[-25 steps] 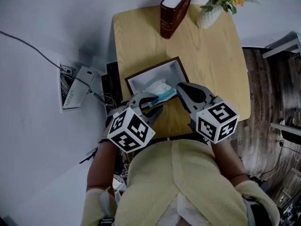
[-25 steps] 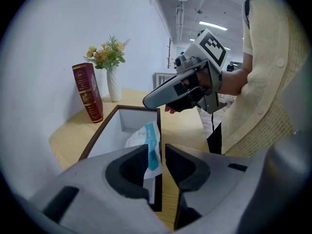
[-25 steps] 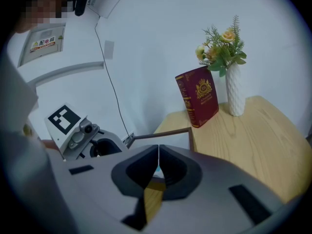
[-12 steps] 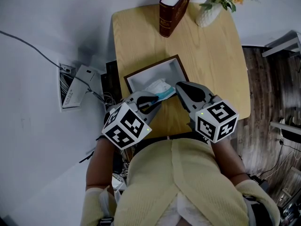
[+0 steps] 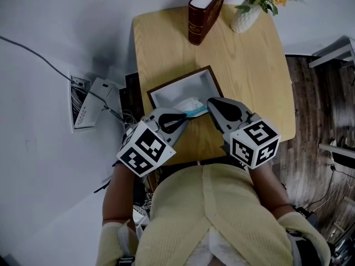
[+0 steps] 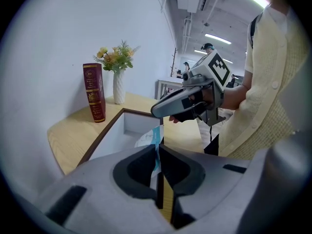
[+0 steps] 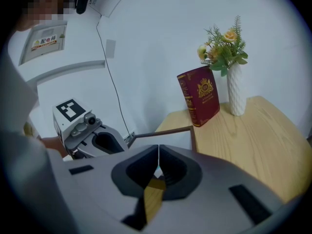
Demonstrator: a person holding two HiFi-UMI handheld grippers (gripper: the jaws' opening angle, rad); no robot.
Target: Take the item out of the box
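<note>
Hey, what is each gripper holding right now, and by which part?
The left gripper, its jaws having just closed, pinches the white-and-blue soft packet by its blue edge. The right gripper is shut on nothing.

White box (image 5: 177, 80) with brown rim, white-teal packet (image 5: 188, 105), maroon book (image 5: 201, 13).
</note>
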